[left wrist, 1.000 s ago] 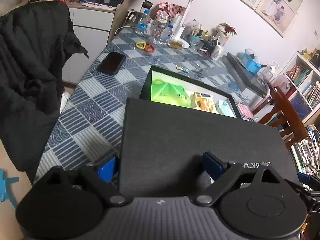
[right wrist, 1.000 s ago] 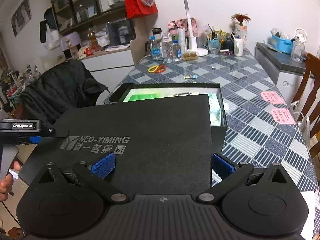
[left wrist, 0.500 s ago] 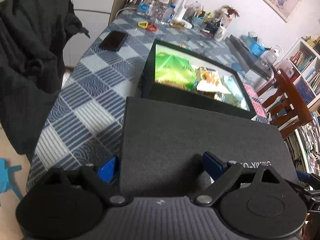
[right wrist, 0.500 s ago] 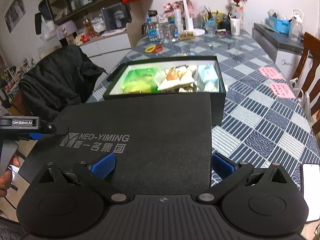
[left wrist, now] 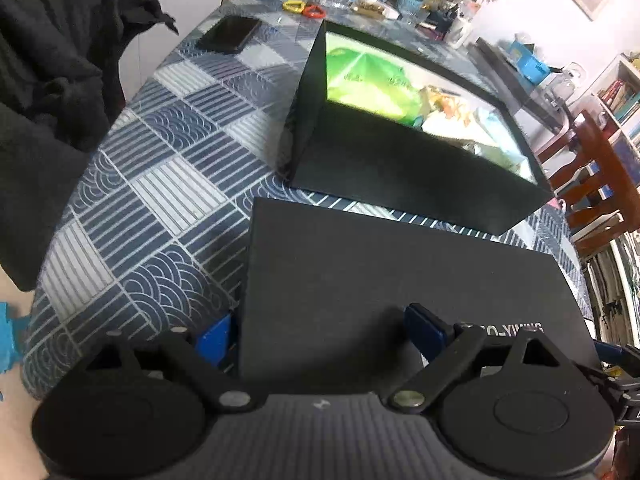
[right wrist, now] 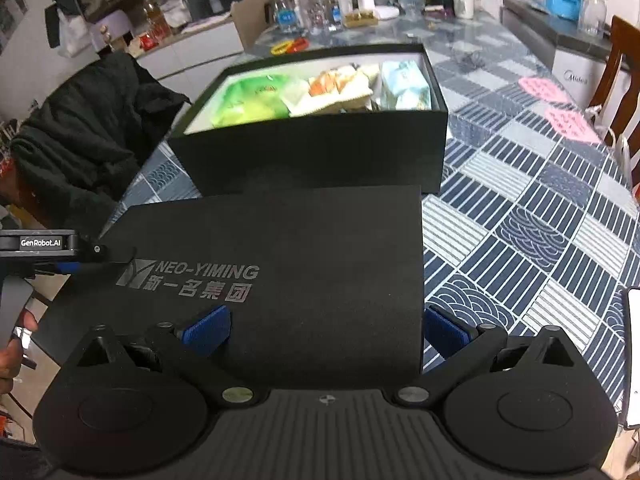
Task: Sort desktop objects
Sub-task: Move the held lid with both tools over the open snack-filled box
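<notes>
Two tongs, left tongs and right tongs, grasp our black lid at opposite ends; uneven lowering could tilt it onto the snack-filled box at upper centre.

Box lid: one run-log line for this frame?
lid: held level, both claws | left claw: shut on lid | right claw: shut on lid | box: open, snack packs inside, beyond lid
</notes>
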`<act>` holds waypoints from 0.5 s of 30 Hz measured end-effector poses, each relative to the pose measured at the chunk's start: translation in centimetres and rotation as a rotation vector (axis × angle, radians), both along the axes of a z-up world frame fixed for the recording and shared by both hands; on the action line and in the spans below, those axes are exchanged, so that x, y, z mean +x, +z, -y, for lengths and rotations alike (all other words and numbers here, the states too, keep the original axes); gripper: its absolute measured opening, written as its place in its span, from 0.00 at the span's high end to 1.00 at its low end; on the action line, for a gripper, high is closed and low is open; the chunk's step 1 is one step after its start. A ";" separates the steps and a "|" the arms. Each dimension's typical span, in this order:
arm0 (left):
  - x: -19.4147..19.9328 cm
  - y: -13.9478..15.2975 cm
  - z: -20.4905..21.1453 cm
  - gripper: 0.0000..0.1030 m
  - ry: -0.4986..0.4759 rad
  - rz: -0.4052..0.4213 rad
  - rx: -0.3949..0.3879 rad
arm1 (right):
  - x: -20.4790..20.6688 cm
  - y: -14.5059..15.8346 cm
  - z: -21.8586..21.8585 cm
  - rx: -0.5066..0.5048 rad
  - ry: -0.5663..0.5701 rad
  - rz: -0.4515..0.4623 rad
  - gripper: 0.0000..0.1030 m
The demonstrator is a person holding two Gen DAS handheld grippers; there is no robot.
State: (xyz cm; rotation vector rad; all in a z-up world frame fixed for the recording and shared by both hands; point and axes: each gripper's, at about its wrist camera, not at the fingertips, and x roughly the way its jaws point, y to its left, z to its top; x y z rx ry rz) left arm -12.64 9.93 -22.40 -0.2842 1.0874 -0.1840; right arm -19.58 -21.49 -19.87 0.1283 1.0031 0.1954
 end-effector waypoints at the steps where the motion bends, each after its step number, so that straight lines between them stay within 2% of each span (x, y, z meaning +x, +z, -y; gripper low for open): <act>1: 0.3 -0.4 0.1 0.00 0.002 -0.006 0.000 | 0.3 -0.5 0.1 0.001 -0.001 -0.004 0.00; 15: 3.1 -4.2 2.9 0.00 -0.019 -0.052 0.053 | 4.2 -6.1 2.0 -0.008 -0.013 -0.126 0.00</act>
